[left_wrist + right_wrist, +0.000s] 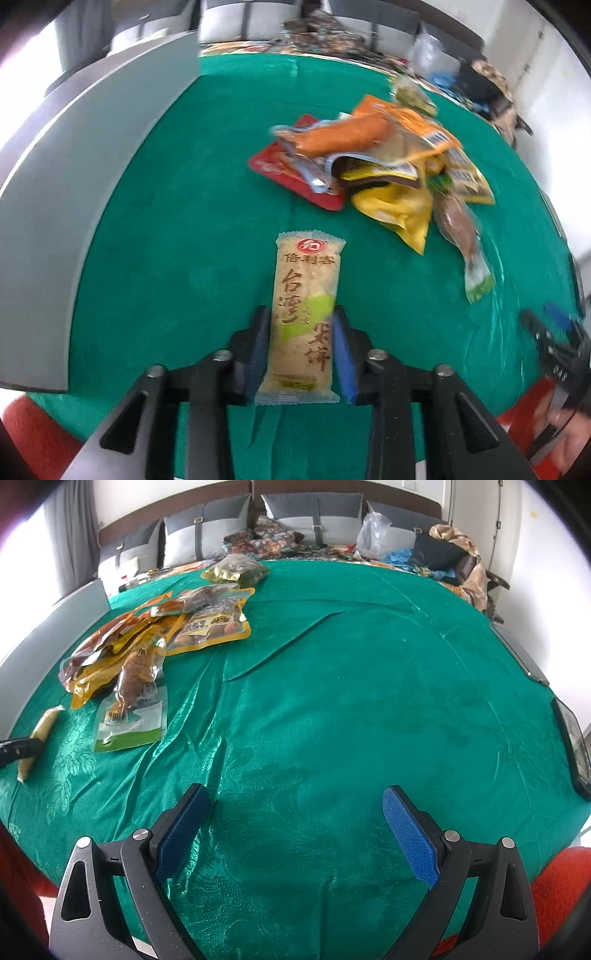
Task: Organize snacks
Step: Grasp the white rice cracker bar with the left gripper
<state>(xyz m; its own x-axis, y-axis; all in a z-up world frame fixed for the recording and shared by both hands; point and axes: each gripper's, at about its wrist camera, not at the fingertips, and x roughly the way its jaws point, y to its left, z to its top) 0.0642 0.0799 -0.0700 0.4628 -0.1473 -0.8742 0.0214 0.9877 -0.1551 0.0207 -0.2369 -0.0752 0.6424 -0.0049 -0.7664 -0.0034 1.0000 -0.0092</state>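
Note:
A beige rice cracker bar [304,314] with red lettering and a green patch sits lengthwise between my left gripper's blue pads [258,343], which press on both its long sides. My left gripper [301,314] is shut on it above the green cloth [177,258]. In the right wrist view the same bar [44,723] shows at the far left, with a black finger across it. A loose pile of snack packets [388,166] lies beyond it to the right. My right gripper [295,797] hangs open over bare green cloth [351,701], holding nothing.
A grey panel [92,166] runs along the cloth's left edge. A greenish packet [236,570] lies apart behind the pile [147,638]. Cushions, a plastic bag [373,531] and bundled clothes line the far side. Dark flat objects [572,746] sit at the right edge.

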